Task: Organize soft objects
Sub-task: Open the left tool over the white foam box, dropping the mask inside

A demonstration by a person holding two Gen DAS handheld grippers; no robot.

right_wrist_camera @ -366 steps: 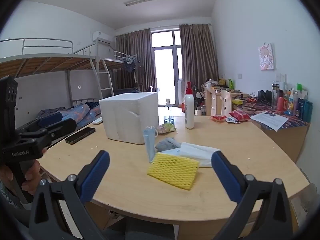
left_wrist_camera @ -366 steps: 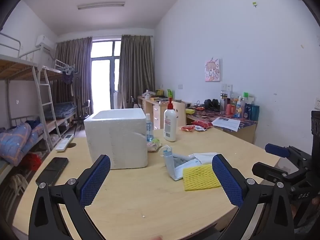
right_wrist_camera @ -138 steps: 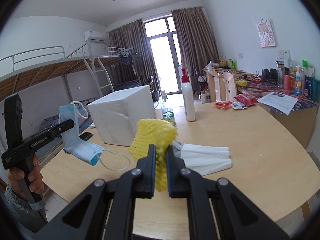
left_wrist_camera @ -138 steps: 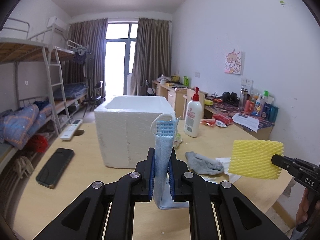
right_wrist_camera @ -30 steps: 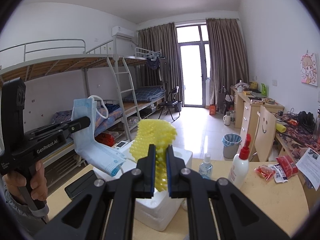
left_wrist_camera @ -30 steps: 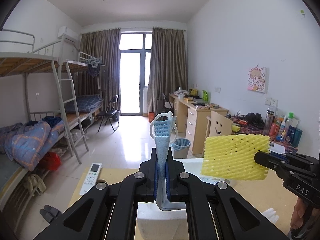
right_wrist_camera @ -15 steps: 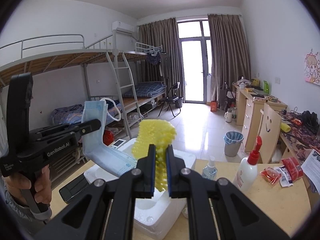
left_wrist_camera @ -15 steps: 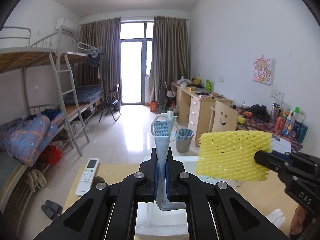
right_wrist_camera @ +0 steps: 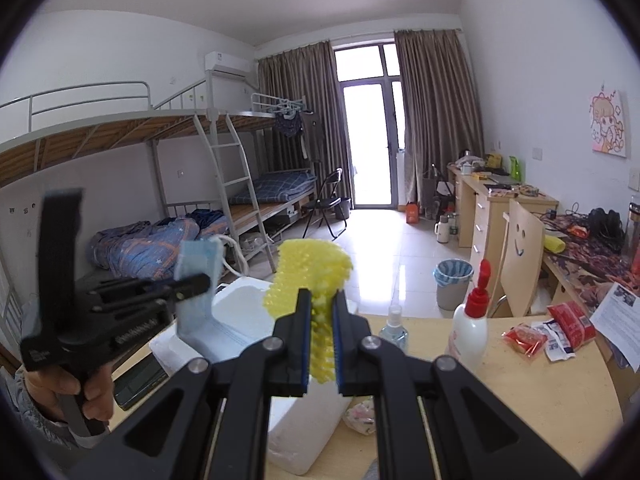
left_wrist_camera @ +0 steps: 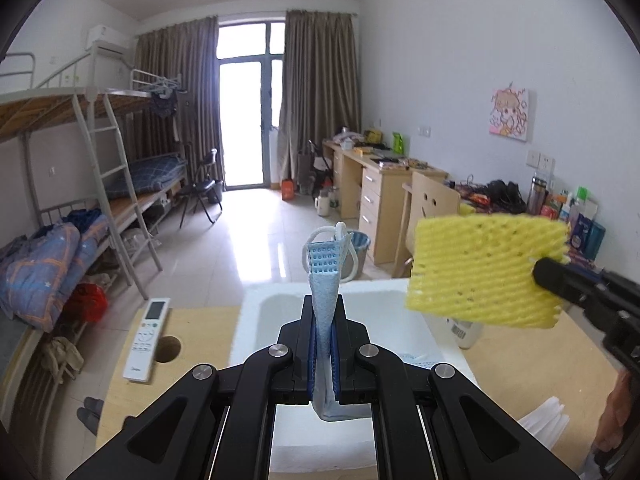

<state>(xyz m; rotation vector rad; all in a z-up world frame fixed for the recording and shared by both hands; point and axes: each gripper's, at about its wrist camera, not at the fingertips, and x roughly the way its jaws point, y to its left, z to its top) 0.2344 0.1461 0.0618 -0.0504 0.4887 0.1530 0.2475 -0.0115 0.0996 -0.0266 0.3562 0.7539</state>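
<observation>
Counts: 1 white foam box (left_wrist_camera: 344, 312) on the wooden table (left_wrist_camera: 192, 320); 1 light-blue face mask (left_wrist_camera: 325, 276); 1 yellow foam net sleeve (left_wrist_camera: 486, 270); 2 black grippers w/ blue pads, left (left_wrist_camera: 324, 350) & right (right_wrist_camera: 322, 344). Also 1 white remote control (left_wrist_camera: 146, 340), 1 white bottle w/ red nozzle (right_wrist_camera: 470, 322), 1 small clear spray bottle (right_wrist_camera: 394, 330), 2 red snack packets (right_wrist_camera: 568, 326).

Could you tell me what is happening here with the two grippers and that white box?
A person holds a gripper in each hand above a white foam box on the wooden table. The left gripper is shut on a blue face mask, held over the open box. The right gripper is shut on a yellow foam net, held beside it. Neither item is in the box yet.
</observation>
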